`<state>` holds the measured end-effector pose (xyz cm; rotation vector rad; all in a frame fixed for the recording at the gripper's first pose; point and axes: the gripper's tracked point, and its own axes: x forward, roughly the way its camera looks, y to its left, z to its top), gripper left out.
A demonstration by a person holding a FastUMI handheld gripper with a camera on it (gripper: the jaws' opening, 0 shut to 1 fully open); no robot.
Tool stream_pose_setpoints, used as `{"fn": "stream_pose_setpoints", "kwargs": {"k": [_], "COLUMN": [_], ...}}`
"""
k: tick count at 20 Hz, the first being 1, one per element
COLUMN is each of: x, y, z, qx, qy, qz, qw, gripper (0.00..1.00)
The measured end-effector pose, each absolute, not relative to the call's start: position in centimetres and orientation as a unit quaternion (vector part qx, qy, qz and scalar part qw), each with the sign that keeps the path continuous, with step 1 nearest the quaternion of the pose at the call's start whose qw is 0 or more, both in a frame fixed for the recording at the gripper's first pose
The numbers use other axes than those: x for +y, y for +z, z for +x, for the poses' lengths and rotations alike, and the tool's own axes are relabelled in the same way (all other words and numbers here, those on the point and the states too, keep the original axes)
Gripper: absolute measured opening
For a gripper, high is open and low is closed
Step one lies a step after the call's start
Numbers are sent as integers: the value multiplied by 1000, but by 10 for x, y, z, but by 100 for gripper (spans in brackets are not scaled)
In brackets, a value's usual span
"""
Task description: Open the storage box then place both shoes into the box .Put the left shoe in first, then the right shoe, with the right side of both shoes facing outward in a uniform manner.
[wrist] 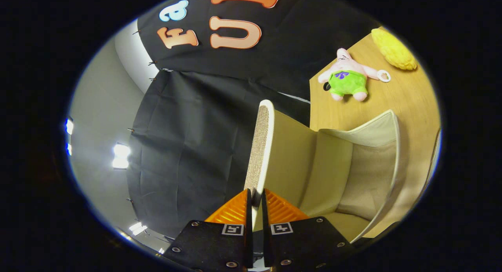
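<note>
My gripper is shut on the lid of the beige storage box, both fingers pinching its thin woven edge. The lid stands lifted, edge-on, running straight ahead from the fingertips. To the right of it the box lies open, showing its pale fabric inside and white-trimmed rim. The view is rolled, so the wooden table stands along the right side. The inside of the box that I can see holds nothing.
A pink plush star figure in green shorts lies on the table beyond the box. A yellow bumpy plush lies farther off, by the table's edge. The booth's black cloth wall hangs left of the lid.
</note>
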<state>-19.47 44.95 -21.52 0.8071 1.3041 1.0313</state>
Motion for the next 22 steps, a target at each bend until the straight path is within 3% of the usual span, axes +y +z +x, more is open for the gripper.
{"fn": "stream_pose_setpoints", "kwargs": {"k": [10,11,12,13,14,18,22], "x": [547,552,550,544,538,497,421], "y": [-227,-226,-229,-236,-243,-259,-286], "z": [-211,-212,-212,-212,-209,-183,-155], "qx": [560,551,540,531,528,518,498], "qy": [448,457,463,463,462,434,381], "qz": [319,314,299,282,267,229,177], "qw": [620,623,637,651,661,701,758], "gripper": [14,21,38,45,58,75,81]}}
